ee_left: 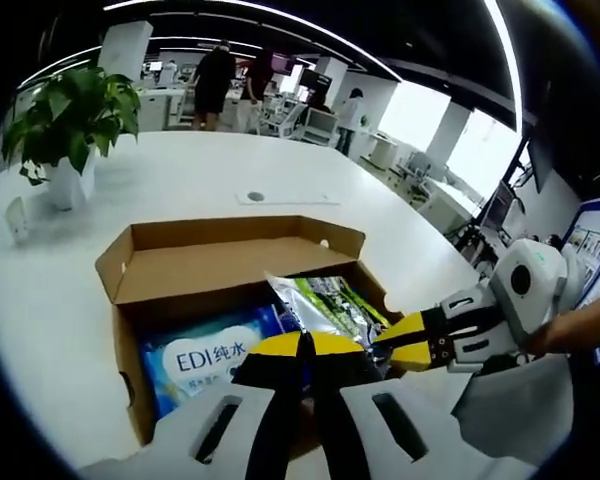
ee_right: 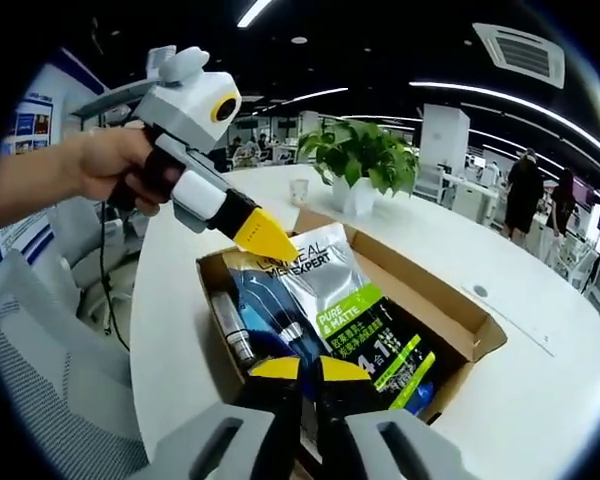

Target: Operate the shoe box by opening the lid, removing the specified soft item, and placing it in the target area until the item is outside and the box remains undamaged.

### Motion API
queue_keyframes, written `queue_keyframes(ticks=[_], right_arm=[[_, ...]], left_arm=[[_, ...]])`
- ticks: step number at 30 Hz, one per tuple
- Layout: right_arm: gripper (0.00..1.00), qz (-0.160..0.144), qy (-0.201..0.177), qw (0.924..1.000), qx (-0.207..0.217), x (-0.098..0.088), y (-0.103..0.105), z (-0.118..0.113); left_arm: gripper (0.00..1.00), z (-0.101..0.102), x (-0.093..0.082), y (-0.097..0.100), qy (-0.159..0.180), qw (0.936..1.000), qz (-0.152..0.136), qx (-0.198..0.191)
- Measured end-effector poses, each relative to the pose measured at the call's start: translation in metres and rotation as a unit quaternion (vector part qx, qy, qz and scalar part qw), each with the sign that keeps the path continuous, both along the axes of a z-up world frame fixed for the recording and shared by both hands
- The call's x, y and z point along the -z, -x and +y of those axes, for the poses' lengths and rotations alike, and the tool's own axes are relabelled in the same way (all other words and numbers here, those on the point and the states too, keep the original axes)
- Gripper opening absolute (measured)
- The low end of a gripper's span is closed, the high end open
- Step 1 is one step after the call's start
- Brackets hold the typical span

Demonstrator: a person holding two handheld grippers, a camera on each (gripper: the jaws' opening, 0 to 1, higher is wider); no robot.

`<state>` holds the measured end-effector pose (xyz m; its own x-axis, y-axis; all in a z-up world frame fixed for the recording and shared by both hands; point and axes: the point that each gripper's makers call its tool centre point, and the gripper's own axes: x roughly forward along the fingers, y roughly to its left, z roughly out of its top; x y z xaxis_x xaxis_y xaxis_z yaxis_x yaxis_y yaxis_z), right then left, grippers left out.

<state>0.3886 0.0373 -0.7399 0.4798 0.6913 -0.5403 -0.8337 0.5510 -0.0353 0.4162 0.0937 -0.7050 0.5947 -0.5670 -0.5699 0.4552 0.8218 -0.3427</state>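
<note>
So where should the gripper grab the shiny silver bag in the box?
Probably the silver bag's raised upper edge, coming from above through the open box. The bag lies tilted over the other items, so that edge sticks up thin and free for the jaws to pinch.

A big white table (ee_left: 210, 165) swept across an open office. A potted plant (ee_left: 72, 118) stood on it near the far edge. Long strip lights (ee_left: 310, 30) ran along a dark ceiling, an air vent (ee_right: 520, 52) set into it. Bright windows (ee_left: 450, 135) glowed beyond, and people (ee_left: 214, 84) stood among distant desks.
</note>
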Motion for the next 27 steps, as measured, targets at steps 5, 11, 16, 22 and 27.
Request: queue_keyframes(ticks=[5,11,16,22,27], right_arm=[[0.00,-0.008,-0.002,1.0000,0.001,-0.011,-0.001,-0.002],[0.00,-0.018,-0.002,0.9998,0.006,-0.021,-0.003,-0.010],[0.00,-0.021,0.000,0.9997,0.014,-0.024,-0.006,-0.021],[0.00,-0.025,0.006,0.9994,0.023,-0.027,-0.007,-0.035],[0.00,-0.025,0.009,0.9991,0.031,-0.027,-0.008,-0.049]], left_arm=[[0.00,-0.001,-0.009,-0.001,0.008,0.9999,-0.009,0.000],[0.00,-0.009,-0.017,-0.005,0.018,0.9997,-0.018,0.003],[0.00,-0.020,-0.021,-0.008,0.022,0.9994,-0.024,0.012],[0.00,-0.035,-0.022,-0.012,0.026,0.9991,-0.025,0.025],[0.00,-0.049,-0.020,-0.015,0.030,0.9986,-0.024,0.035]])
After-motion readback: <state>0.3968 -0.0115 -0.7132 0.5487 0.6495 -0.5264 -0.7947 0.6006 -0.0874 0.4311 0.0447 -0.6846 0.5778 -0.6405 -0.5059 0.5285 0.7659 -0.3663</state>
